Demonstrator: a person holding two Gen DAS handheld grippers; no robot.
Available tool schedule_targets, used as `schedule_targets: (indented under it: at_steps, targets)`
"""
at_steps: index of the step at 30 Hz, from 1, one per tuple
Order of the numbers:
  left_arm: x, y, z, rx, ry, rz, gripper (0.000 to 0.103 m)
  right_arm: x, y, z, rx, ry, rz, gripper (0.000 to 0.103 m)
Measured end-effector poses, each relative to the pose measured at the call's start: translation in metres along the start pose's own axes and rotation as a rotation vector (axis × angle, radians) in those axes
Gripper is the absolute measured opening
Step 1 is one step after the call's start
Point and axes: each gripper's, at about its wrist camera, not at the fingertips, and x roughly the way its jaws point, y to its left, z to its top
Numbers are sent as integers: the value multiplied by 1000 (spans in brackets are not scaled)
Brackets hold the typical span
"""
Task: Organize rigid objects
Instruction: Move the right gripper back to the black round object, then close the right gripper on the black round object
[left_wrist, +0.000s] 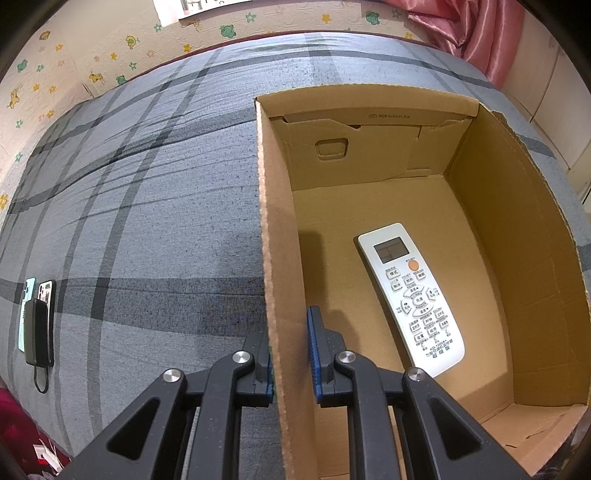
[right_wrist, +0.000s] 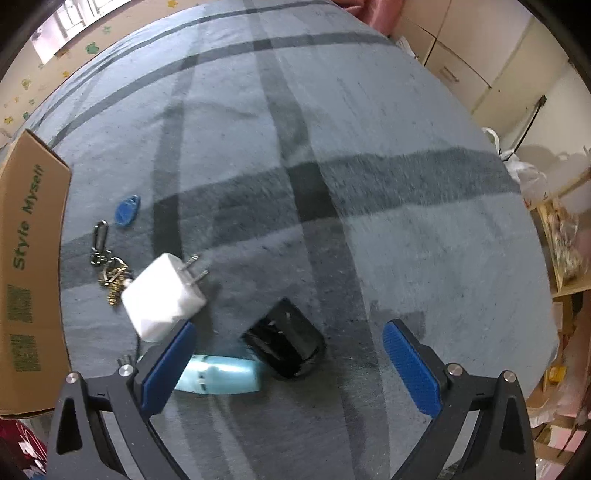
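A white remote control (left_wrist: 412, 299) lay face up on the floor of an open cardboard box (left_wrist: 517, 229), near the middle, its display end towards the far wall of the box and its button end towards the camera. The box stood on a bed covered by a grey plaid sheet (left_wrist: 147, 206).

The left gripper (left_wrist: 291, 354) was clamped on the box's left side wall: one blue-padded finger sat outside the wall, the other (left_wrist: 314, 350) inside it, with the cardboard edge running up between them.

Outside the box, the remaining items lay on the sheet. A white plug charger (right_wrist: 162, 295) rested with its two prongs pointing away, touching a bunch of keys (right_wrist: 109, 264) on a clip. A blue key fob (right_wrist: 127, 209) lay just beyond the keys. Nearer the camera, a small black device (right_wrist: 288, 341) lay beside a light blue object (right_wrist: 221, 374), the two touching at one end; what the blue object was could not be told through the blur.

The right gripper (right_wrist: 288, 365) hung above these last two with its jaws wide apart and nothing between the pads. Its left finger (right_wrist: 168, 365) overlapped the charger's near corner in the picture.

Towards the sheet's left edge, in the left wrist view, two phones (left_wrist: 37, 295) lay side by side with a dark power bank (left_wrist: 37, 332) on top of them, its cable trailing towards the near edge.
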Motion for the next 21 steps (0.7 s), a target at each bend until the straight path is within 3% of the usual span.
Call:
schedule_targets:
  at_steps: [8, 11, 15, 21]
  targets:
    - [0, -1, 0, 2, 3, 5, 15, 10, -6, -5, 11, 15, 4, 101]
    - [0, -1, 1, 2, 4, 6, 15, 7, -3, -4, 11, 14, -7, 91]
    - [0, -2, 2, -2, 4, 5, 15, 6, -5, -2, 30, 50, 38, 53]
    - [0, -3, 1, 1, 4, 10, 15, 0, -1, -5, 14, 46, 27, 53]
